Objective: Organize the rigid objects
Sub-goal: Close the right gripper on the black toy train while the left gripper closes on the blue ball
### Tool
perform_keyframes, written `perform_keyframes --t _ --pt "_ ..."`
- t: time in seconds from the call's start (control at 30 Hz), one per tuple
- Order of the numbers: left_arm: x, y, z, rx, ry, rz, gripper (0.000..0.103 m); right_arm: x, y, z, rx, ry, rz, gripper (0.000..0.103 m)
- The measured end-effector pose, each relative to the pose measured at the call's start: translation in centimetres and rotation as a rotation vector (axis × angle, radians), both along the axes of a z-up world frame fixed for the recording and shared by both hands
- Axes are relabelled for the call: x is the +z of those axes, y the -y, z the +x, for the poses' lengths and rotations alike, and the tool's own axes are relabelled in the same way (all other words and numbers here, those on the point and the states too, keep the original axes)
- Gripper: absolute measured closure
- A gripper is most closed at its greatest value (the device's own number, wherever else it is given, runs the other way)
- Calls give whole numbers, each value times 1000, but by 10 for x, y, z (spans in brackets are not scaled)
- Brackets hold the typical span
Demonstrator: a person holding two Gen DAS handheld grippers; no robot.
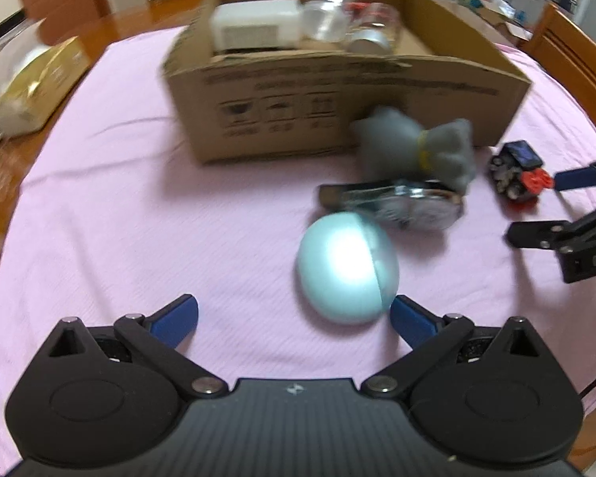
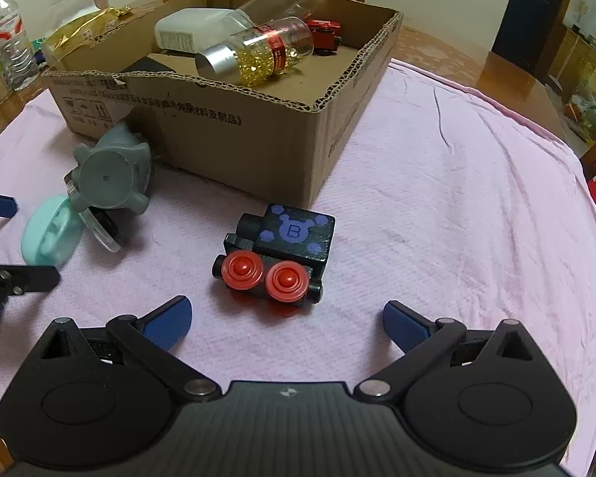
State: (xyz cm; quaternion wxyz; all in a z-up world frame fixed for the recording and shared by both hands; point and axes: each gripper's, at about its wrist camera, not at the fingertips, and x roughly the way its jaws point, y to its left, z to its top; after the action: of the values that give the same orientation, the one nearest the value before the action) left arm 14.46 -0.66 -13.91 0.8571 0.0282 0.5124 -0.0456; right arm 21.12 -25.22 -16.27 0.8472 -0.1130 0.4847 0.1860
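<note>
A cardboard box stands on the pink cloth and holds a white container, clear bottles and a red toy. My left gripper is open and empty, just short of a mint-green egg-shaped object. Behind that lie a round glass-faced item and a grey dumbbell. My right gripper is open and empty, just short of a black toy train block with red wheels. The block and the right gripper also show in the left wrist view.
The box fills the middle back of the round table. A gold packet, plastic bottles and jars sit at the table's left edge. Wooden chairs stand around it. Pink cloth lies to the right of the box.
</note>
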Motion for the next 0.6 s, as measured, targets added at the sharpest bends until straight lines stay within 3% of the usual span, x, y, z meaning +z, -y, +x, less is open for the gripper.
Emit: perform_keyframes --t 0.17,0.27,0.43,0.6 --pt "0 -1 -5 33 2 -2 2 1 1 0 7 1 0 0" --pt "1 10 -1 26 14 -10 10 2 0 -1 9 2 0 0" --pt "6 29 9 6 40 -5 31 1 -1 2 8 6 2 0" --pt "8 39 10 -10 52 -4 38 0 0 1 5 14 6 0"
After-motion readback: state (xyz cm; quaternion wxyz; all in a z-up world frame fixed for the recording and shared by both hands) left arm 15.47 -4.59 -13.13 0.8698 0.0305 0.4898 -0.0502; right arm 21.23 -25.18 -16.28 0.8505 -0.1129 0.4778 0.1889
